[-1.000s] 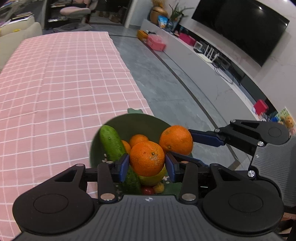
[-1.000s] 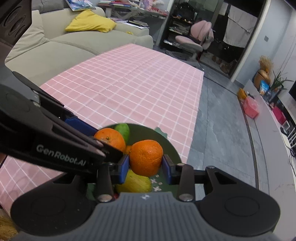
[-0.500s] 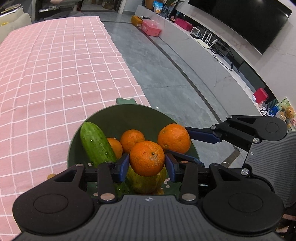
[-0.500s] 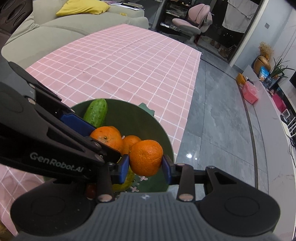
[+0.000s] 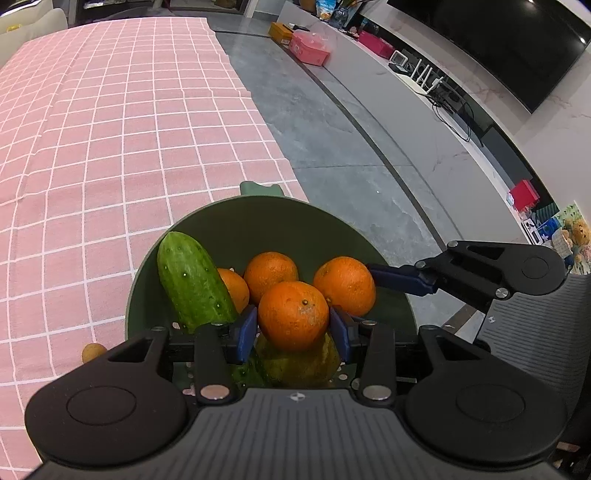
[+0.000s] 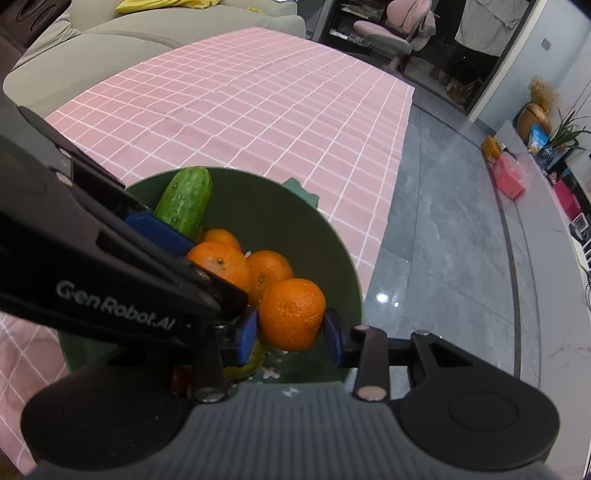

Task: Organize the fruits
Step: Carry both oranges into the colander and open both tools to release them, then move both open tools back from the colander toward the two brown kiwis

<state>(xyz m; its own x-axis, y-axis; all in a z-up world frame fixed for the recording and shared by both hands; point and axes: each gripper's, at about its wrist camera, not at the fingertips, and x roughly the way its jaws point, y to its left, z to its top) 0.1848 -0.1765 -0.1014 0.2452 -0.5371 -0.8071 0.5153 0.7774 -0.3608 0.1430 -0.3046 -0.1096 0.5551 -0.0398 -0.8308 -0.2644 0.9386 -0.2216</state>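
A dark green bowl (image 5: 280, 229) (image 6: 295, 221) sits at the right edge of the pink checked tablecloth. It holds a cucumber (image 5: 190, 280) (image 6: 184, 201), two loose oranges (image 5: 270, 271) (image 6: 267, 269) and a yellow-green fruit (image 5: 299, 362). My left gripper (image 5: 293, 326) is shut on an orange (image 5: 293, 315) just above the bowl. My right gripper (image 6: 290, 328) is shut on another orange (image 6: 291, 317) (image 5: 345, 284) over the bowl's right side, close beside the left one.
A small yellowish fruit (image 5: 92, 350) lies on the cloth left of the bowl. The pink tablecloth (image 5: 110, 129) stretches ahead and left. The table edge and grey floor (image 5: 351, 147) are to the right. A sofa (image 6: 129, 33) stands beyond the table.
Both grippers, each still holding its orange, have come down lower and closer over the bowl. The bowl and its fruit look larger in both views.
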